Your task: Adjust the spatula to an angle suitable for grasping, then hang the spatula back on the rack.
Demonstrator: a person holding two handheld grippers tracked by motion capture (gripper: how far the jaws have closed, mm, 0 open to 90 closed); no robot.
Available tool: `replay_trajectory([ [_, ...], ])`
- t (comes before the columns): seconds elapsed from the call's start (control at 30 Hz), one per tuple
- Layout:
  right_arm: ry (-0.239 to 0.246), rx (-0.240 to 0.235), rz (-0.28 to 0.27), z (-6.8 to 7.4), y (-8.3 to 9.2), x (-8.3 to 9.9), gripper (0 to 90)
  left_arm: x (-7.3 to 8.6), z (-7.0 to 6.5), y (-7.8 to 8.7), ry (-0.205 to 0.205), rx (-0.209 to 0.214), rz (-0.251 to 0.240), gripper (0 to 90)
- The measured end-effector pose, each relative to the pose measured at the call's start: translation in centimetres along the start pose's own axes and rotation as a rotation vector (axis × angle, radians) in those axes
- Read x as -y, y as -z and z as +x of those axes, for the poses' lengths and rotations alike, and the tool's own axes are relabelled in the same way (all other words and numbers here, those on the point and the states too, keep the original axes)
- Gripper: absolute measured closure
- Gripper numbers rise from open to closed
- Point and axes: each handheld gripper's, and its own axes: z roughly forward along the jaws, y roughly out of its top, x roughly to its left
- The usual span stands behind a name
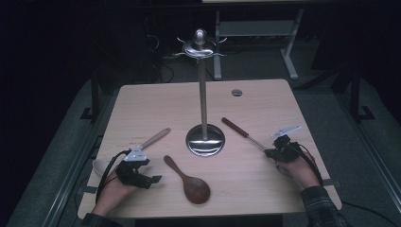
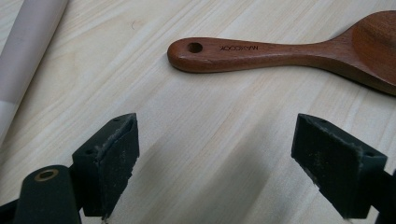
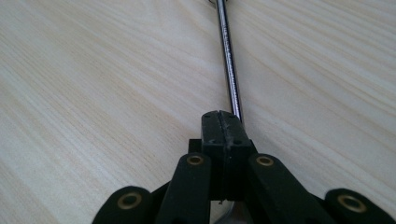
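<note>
Right gripper (image 3: 223, 116): jaws pressed together on the metal shaft (image 3: 229, 56) of a wooden-handled utensil (image 1: 236, 127) running straight ahead.
Left gripper (image 2: 215, 154): spread, empty; dark wooden spoon (image 2: 261, 53) just beyond.

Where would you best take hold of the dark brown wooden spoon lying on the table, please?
Probably across the dark brown wooden spoon's narrow straight handle, coming from above: it lies flat, and the open left hand-held gripper already faces it. The broad bowl is likely too wide.

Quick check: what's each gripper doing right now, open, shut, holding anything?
Left gripper: open, nothing between its jaws, near the wooden spoon.
Right gripper: shut on the metal utensil lying on the table.
</note>
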Motion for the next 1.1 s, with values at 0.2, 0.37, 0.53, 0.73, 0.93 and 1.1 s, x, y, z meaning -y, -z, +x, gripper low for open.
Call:
replay_trajectory([
  [0.2,-0.013,-0.039,-0.016,0.2,0.5,-0.2,79.1,0.0,0.0,0.0,-0.002,0.003,0.002,14.8],
  [0.37,-0.019,-0.042,-0.029,0.2,1.1,-1.3,63.7,0.0,-0.1,-0.1,-0.006,0.006,-0.003,14.8],
  [0.53,-0.003,-0.036,-0.021,0.1,1.2,-2.8,53.5,0.0,-0.1,-0.1,-0.005,0.005,-0.001,14.8],
  [0.73,0.032,-0.034,0.038,-0.2,0.6,-5.1,50.8,-0.1,-0.2,-0.1,-0.019,0.001,-0.001,14.8],
  [0.93,0.044,-0.048,0.071,-0.3,-0.1,-7.6,51.5,-0.1,-0.3,0.0,-0.02,-0.002,-0.008,14.8],
  [1.1,0.091,-0.051,0.134,-0.1,-1.5,-9.7,49.0,-0.1,-0.4,0.0,-0.025,-0.003,-0.009,15.2],
])
